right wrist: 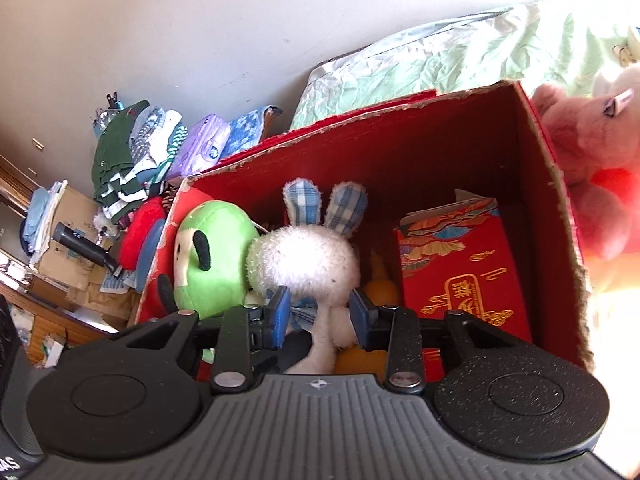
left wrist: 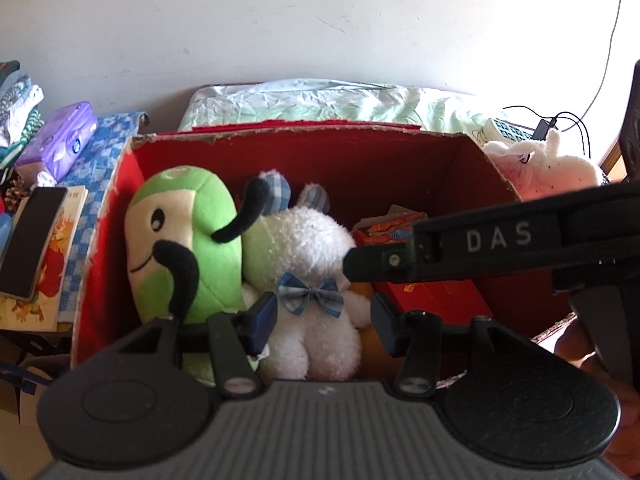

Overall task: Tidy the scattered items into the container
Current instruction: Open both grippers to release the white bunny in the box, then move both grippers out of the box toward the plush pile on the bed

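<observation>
A red cardboard box (left wrist: 296, 133) (right wrist: 400, 140) holds a green plush (left wrist: 188, 236) (right wrist: 216, 256), a white bunny (left wrist: 308, 240) (right wrist: 308, 264) with plaid ears and a blue bow, and a red packet (left wrist: 436, 296) (right wrist: 460, 268). My right gripper (right wrist: 321, 316) is down inside the box, its blue pads pressed against the bunny's neck and bow. In the left wrist view it (left wrist: 356, 264) reaches in from the right to the bunny's shoulder. My left gripper (left wrist: 324, 322) is open over the box's near edge, its fingers apart on either side of the bunny's lower body.
A pink and white plush (left wrist: 548, 168) (right wrist: 592, 184) lies outside the box's right wall. A purple tissue pack (left wrist: 60, 140) (right wrist: 204, 148), folded clothes (right wrist: 128, 160) and a phone on a book (left wrist: 32, 236) sit to the left. Crumpled green bedding (left wrist: 320, 100) lies behind, with cables (left wrist: 560, 120).
</observation>
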Tool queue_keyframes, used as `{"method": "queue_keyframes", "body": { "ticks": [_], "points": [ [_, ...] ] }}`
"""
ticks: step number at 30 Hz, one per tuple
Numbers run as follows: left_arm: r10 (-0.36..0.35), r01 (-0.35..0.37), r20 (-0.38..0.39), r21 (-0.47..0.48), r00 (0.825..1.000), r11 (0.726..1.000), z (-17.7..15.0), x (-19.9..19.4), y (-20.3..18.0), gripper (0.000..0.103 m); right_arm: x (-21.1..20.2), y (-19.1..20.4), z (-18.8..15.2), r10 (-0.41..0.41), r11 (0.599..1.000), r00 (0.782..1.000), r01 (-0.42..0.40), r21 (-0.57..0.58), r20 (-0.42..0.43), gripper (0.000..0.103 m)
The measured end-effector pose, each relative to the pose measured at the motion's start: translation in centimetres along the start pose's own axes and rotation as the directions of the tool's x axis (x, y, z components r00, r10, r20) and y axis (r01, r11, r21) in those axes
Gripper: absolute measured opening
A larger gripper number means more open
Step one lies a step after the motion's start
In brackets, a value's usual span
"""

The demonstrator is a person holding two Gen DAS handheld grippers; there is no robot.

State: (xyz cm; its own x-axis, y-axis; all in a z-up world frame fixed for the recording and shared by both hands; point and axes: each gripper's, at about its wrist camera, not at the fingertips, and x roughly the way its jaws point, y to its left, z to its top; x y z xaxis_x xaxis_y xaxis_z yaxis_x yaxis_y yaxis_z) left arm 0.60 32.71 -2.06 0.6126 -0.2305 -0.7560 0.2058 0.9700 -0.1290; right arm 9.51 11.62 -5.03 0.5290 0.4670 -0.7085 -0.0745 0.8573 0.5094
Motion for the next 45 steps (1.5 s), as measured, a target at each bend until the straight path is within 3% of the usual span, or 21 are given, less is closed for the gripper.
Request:
{"method": "queue_keyframes", "body": {
  "ticks": [19, 26, 35, 39, 45],
  "points": [
    [0.071, -0.071, -0.043, 0.003, 0.997, 0.997, -0.8, 0.2, -0.5, 0.055, -1.3, -0.5, -2.4, -0.156, 0.988, 0.985, 0.154, 0.024, 0.072, 0.037],
    [0.061, -0.061, -0.023, -0.006, 0.998, 0.998, -1.1, -0.2, -0.7, 0.065, -1.7, 0.2, -3.4, -0.190, 0.982, 0.977, 0.191, -0.002, 0.101, 0.037],
    [0.081, -0.083, 0.066, 0.024, 0.995, 0.996, -1.5, -2.4, -1.6, 0.068, -3.7, 0.8, -4.4, -0.154, 0.987, 0.973, 0.159, -0.015, 0.172, 0.039],
    [0.120, -0.126, 0.112, 0.047, 0.986, 0.991, -1.6, -3.8, -2.4, 0.070, -4.4, 0.9, -4.3, -0.141, 0.989, 0.971, 0.148, -0.022, 0.192, 0.042],
    [0.126, -0.129, 0.130, 0.019, 0.984, 0.991, -1.7, -4.9, -2.7, 0.069, -5.5, 0.8, -4.0, -0.087, 0.993, 0.972, 0.102, -0.057, 0.220, 0.042]
  ]
}}
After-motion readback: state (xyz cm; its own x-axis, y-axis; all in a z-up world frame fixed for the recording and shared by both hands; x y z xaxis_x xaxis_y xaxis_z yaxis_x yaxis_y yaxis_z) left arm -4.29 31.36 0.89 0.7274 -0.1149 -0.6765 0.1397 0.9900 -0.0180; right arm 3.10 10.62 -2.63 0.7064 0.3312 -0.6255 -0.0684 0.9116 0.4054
